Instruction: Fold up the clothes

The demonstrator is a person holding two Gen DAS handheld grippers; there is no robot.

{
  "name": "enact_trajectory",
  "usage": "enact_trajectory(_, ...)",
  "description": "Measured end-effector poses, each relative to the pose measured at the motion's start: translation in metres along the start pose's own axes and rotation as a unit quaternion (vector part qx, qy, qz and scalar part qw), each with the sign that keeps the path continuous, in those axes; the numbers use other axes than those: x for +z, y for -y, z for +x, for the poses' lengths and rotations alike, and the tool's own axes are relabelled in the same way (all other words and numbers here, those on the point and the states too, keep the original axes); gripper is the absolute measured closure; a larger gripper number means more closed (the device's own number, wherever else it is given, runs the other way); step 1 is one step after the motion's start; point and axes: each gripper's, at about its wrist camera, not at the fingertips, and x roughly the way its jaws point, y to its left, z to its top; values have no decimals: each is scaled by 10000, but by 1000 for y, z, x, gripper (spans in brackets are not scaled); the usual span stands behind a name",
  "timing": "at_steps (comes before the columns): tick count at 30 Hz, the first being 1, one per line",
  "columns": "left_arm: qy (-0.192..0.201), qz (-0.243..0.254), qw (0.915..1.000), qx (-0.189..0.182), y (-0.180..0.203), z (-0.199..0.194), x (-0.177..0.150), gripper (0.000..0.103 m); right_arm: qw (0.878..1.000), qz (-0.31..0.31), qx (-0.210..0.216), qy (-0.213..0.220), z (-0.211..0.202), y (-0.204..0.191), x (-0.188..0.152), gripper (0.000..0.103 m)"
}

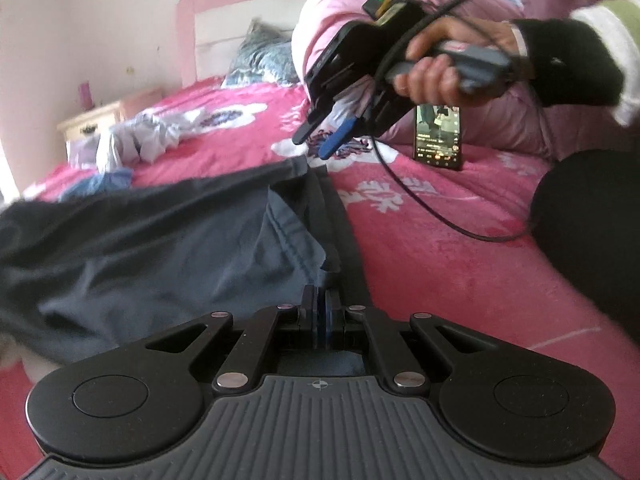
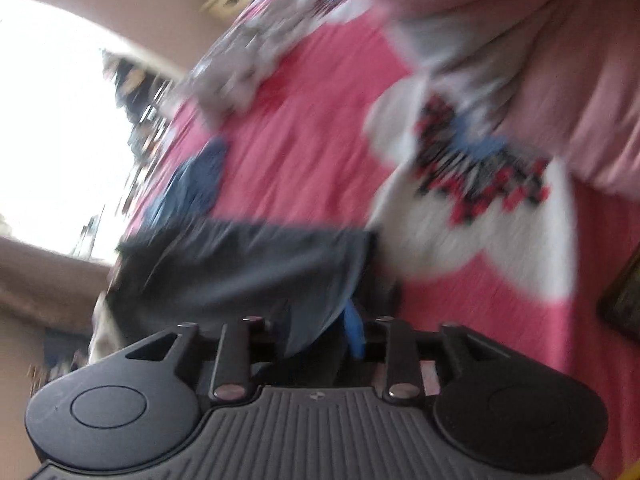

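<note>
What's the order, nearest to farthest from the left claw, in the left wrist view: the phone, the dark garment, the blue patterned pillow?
1. Dark garment: pinched in the left claw.
2. Phone: propped up, right of centre.
3. Blue patterned pillow: far back by the headboard.

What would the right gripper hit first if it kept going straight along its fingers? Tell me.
Probably the pink floral bedspread, just beyond the far edge of the dark garment. In the left wrist view the right gripper hangs open above that edge, fingers angled down. Depth is unclear, so it might meet the garment's edge instead.
</note>
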Motion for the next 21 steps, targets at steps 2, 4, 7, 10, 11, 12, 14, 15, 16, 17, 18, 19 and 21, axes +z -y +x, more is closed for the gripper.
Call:
enact_trajectory(2, -43, -212, 9997, -91, 1, 0, -4, 101, 9991, -203, 90, -367, 5, -10, -13, 61)
enact_trajectory(4, -51, -320, 9994, -127, 6, -3, -8, 101, 9968, -303, 127, -727, 13, -17, -27, 61)
enact_trajectory(7, -91, -527, 9985, -135, 11, -10, -13, 99, 9925, -173, 211, -1194, 23, -22, -48, 61)
enact_trajectory(10, -90, -835, 9965, 62, 10, -18, -17, 99, 9899, 2, 308, -1383, 26, -23, -66, 61)
enact_trajectory(11, -80, -961, 9953, 106, 8, -21, -17, 99, 9890, 51, 371, -1433, 28, -24, -71, 61)
enact_trajectory(12, -67, -1051, 9943, 180, 6, -22, -18, 97, 9879, 99, 434, -1482, 29, -25, -76, 61)
enact_trajectory(14, -43, -1228, 9919, 328, 1, -24, -18, 95, 9864, 150, 457, -1574, 33, -27, -84, 61)
enact_trajectory(15, -37, -1240, 9915, 385, 0, -23, -19, 94, 9857, 180, 441, -1618, 35, -28, -88, 61)
enact_trajectory(16, -30, -1252, 9911, 442, -1, -22, -20, 93, 9852, 199, 424, -1648, 38, -29, -92, 61)
enact_trajectory(17, -24, -1262, 9907, 499, -2, -21, -21, 92, 9850, 199, 370, -1675, 41, -29, -96, 61)
enact_trajectory(18, -57, -1240, 9908, 542, -2, -17, -22, 91, 9847, 196, 309, -1702, 43, -28, -100, 61)
enact_trajectory(19, -138, -1203, 9909, 580, -1, -12, -24, 91, 9844, 180, 249, -1732, 45, -29, -104, 61)
enact_trajectory(21, -249, -1165, 9911, 588, 2, -6, -28, 90, 9834, 160, 137, -1800, 50, -29, -110, 61)
